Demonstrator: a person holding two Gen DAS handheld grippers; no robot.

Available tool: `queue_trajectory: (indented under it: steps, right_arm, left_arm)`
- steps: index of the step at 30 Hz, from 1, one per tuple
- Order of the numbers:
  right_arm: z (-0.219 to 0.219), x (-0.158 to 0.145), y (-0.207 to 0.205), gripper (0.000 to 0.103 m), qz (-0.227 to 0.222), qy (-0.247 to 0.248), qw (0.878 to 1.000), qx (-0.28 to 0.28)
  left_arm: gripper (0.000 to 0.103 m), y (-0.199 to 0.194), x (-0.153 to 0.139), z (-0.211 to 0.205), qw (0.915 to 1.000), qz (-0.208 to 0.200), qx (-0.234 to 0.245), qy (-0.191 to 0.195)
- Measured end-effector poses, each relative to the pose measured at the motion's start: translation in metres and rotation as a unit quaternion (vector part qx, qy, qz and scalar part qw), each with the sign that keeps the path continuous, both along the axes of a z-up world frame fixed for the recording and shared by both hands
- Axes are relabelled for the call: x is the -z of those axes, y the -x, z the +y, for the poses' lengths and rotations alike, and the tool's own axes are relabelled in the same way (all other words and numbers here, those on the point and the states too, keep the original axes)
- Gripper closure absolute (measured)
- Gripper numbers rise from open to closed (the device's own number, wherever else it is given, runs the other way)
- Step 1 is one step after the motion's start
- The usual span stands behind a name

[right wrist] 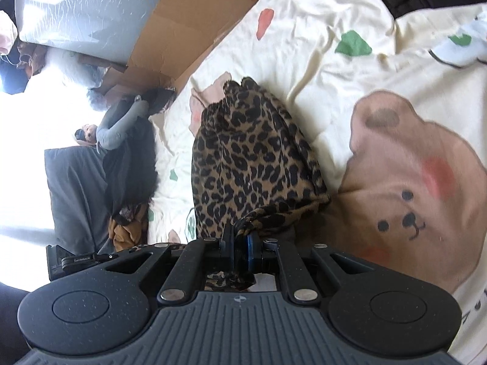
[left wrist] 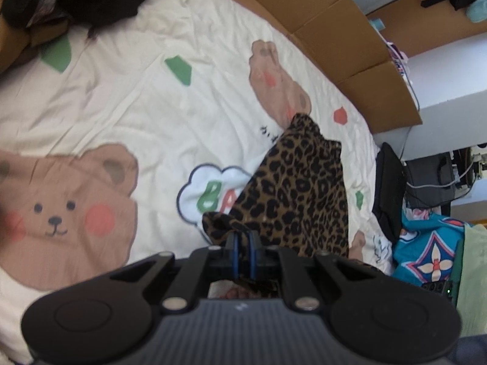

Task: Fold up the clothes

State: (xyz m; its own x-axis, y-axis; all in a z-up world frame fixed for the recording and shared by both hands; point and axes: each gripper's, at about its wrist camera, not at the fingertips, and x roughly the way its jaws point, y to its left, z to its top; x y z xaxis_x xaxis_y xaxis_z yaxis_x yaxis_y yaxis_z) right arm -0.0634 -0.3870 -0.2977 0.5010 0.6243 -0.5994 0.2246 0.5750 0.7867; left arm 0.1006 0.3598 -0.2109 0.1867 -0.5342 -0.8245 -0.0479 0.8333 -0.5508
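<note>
The left wrist view alone takes in the bed's far side: a flattened cardboard sheet along the edge, a blue patterned cloth and dark gear by a grey wall. The right wrist view alone shows a heap of dark and grey clothes against a bright, washed-out window.

In both views the leopard-print garment lies on the cream bedsheet printed with brown bears, one end lifted. The left gripper has its blue-edged fingers nearly together, pinching a bunched corner; the right gripper is clamped likewise on a twisted fold.

The gripper bodies hide the near part of the cloth, so what kind of garment it is cannot be told. The fabric looks thin and soft, gathered at its far end.
</note>
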Motion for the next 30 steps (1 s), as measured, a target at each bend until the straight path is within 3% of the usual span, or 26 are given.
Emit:
queue_trajectory:
  steps: [20,30]
  right_arm:
    - [-0.016,0.024,-0.066,0.096,0.002,-0.017,0.999,0.045]
    - [-0.024,0.035,-0.092,0.096,0.020,-0.036,0.997,0.069]
  left_arm:
    - [0.096,-0.097,0.025,-0.018,0.9991,-0.031,-0.027,0.008]
    - [0.096,-0.128,0.049,-0.027,0.9993,-0.017,-0.033,0.004]
